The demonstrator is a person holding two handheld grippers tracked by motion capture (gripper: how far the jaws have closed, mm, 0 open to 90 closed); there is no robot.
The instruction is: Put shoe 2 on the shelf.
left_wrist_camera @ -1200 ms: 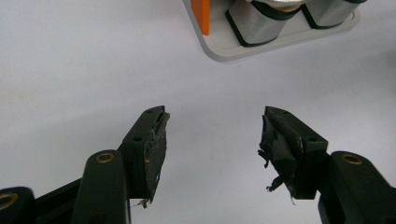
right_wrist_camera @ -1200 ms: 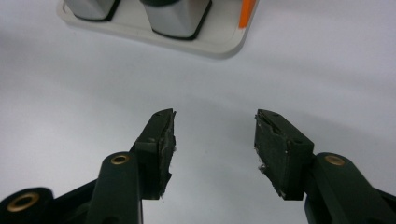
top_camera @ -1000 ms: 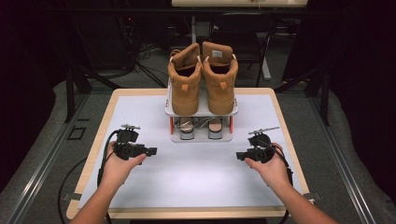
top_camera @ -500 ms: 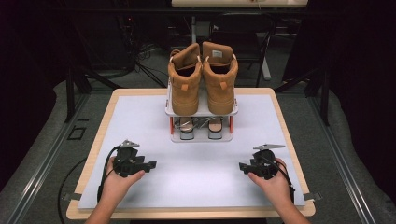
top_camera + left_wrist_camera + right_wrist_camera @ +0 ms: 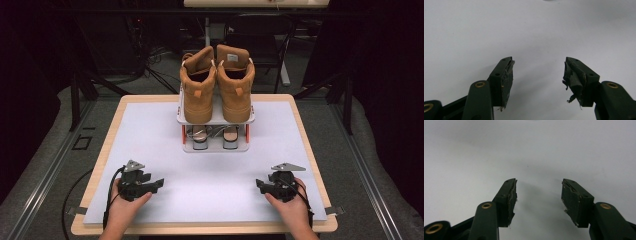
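Note:
A pair of tan high-top boots, the left boot [image 5: 198, 87] and the right boot [image 5: 235, 82], stands side by side on the top shelf of a small white shoe rack [image 5: 215, 121] at the middle back of the table. My left gripper [image 5: 159, 183] rests low over the white mat near the front left, jaws open and pointing inward. My right gripper [image 5: 259, 184] mirrors it at the front right, also open. In the left gripper view my left gripper [image 5: 539, 61] has only bare mat between its worn pads. The right gripper view shows the same for my right gripper [image 5: 539, 181].
A second pair of shoes [image 5: 215, 135] sits on the rack's lower shelf. The white mat [image 5: 150, 130] covers a wooden table [image 5: 300, 112] with a raised rim. Dark stands, cables and a chair surround the table on the floor.
Both hands have drawn back toward the front edge of the table and sunk closer to the mat. The jaws of both grippers stay open and the boots have not moved.

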